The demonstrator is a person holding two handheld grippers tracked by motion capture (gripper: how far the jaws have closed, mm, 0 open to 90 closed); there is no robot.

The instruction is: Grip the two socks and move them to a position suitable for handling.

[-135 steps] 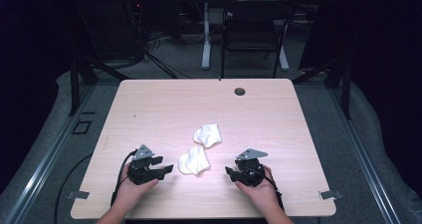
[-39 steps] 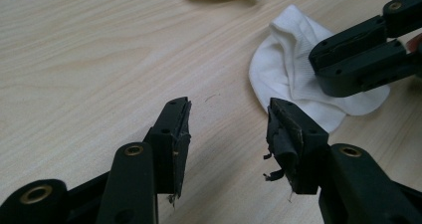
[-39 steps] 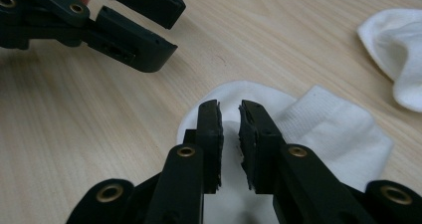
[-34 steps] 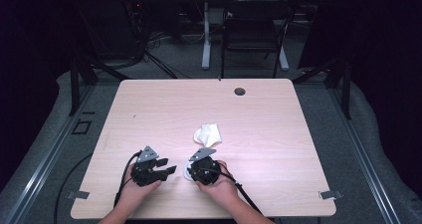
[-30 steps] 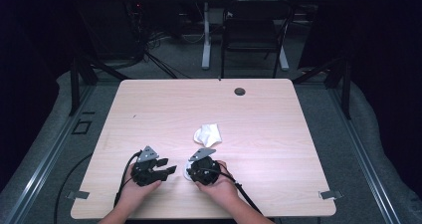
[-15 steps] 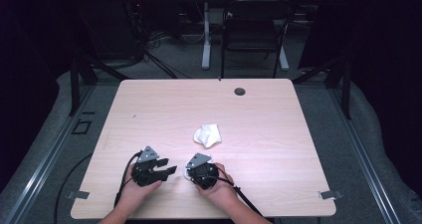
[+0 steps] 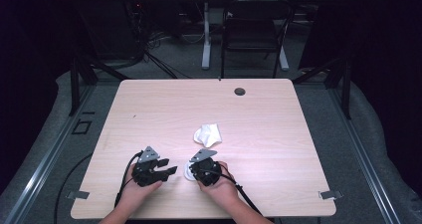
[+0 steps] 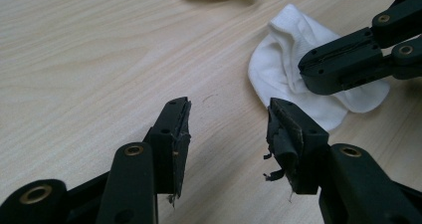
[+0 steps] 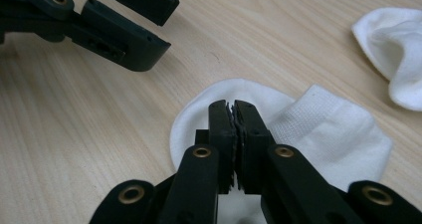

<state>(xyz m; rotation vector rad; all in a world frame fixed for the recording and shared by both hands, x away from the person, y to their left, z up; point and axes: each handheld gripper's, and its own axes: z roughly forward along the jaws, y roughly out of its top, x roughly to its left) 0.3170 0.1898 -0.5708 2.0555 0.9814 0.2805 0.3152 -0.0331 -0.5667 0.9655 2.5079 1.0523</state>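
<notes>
Two white socks lie on the wooden table (image 7: pixel 278 119). The near sock (image 7: pixel 187 174) (image 8: pixel 278 69) (image 9: pixel 323 134) lies flat between the two hands. The far sock (image 7: pixel 208 133) (image 9: pixel 398 50) sits crumpled just beyond it. My right gripper (image 7: pixel 192 170) (image 9: pixel 234 107) rests tips-down on the near sock. Its jaws have just been closing and now stand pressed together, pinching the fabric. My left gripper (image 7: pixel 171 170) (image 8: pixel 226 129) is open over bare wood just left of that sock, with nothing between its fingers.
A round cable hole (image 7: pixel 240 91) sits near the table's far edge. A dark chair (image 7: pixel 254 30) and a desk leg stand on the floor beyond the table. Bare wood spreads to the right and far side of the socks.
The right hand has come from the table's right side to the near sock and now covers most of it. Its jaws have closed. The left hand has stayed put.
</notes>
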